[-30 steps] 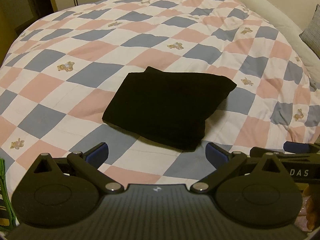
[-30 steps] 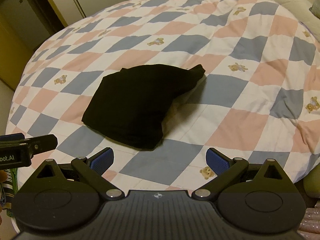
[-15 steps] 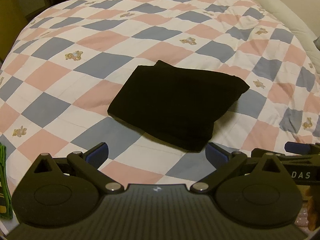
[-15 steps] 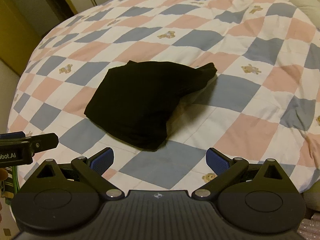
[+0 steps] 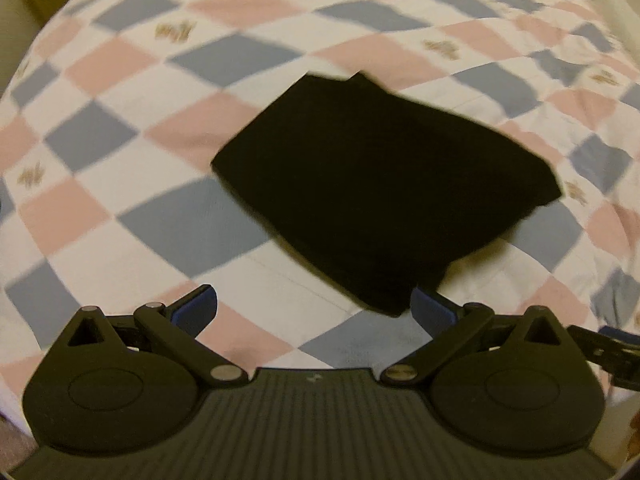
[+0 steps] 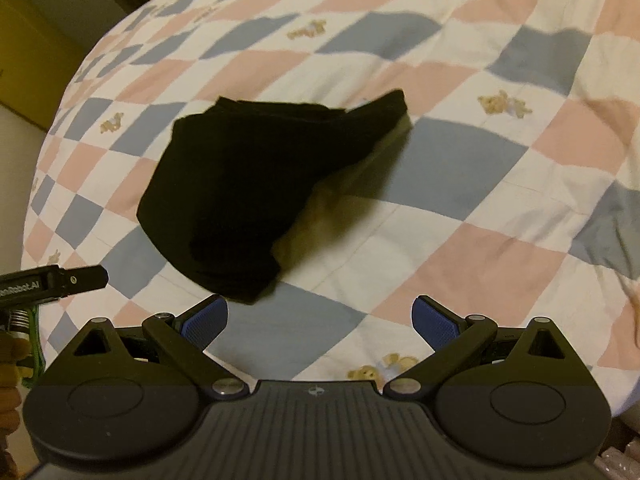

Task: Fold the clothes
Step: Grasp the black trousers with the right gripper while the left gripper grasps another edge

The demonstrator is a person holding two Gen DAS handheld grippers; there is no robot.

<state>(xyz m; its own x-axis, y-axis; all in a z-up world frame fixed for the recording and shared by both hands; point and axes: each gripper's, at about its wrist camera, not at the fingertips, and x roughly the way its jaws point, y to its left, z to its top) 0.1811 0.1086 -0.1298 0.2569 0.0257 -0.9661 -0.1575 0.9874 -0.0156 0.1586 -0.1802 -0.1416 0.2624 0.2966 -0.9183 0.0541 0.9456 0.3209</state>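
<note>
Folded black garment lying flat near the middle of a bed, on a quilt checked in pink, blue and white. One corner lifted off the cover on the far right side. Left gripper and right gripper hovering at the near edge, jaws spread wide, holding nothing.

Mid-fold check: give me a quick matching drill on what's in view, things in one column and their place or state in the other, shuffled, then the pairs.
Things:
1. garment
2. quilt
3. left gripper
4. right gripper

Place or state:
A. checked pink, blue and white, with bears
B. open, near corner of the garment between its fingers
C. black, folded, lying on the bed
D. open, over bare quilt beside the garment

Pairs: 1-C, 2-A, 3-B, 4-D
</note>
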